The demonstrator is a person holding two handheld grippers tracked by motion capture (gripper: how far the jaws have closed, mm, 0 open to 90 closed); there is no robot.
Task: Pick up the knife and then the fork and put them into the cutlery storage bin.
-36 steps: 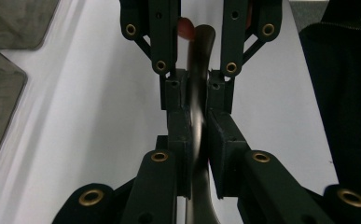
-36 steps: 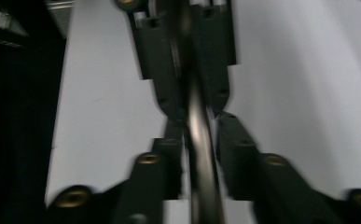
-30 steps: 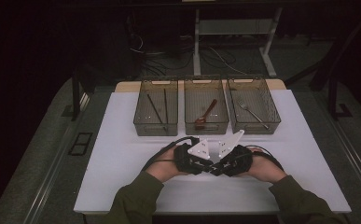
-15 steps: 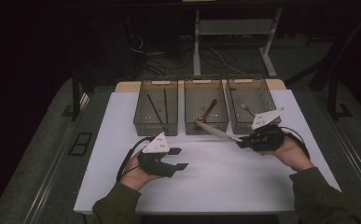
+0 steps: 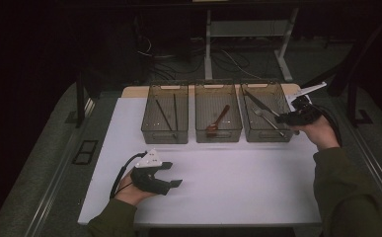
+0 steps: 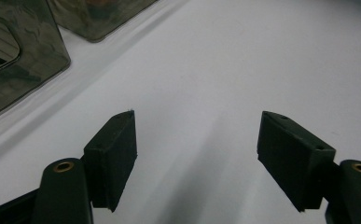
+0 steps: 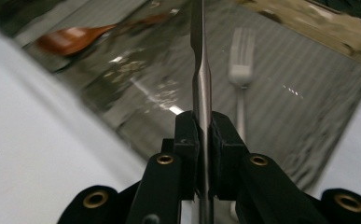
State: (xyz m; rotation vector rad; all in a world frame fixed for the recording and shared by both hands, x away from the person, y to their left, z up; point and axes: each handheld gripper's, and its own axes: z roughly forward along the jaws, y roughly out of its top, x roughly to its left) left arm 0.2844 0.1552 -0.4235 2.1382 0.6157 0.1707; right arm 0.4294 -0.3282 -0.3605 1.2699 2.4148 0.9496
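Knife [image 5: 257, 102] now over 3rd of 3 bins [image 5: 266, 134]

1. The left gripper [image 6: 197, 154] looks along its two black jaws, which rise from the bottom edge and stand wide apart; they have just been opening, with nothing between them.
2. Under them lies the bare white table [image 6: 225, 70]; a faint shadow runs down the gap.
3. At the upper left stands a clear smoky bin [image 6: 15, 60]; the corner of a second bin [image 6: 99, 16] shows just beyond it at the top edge.
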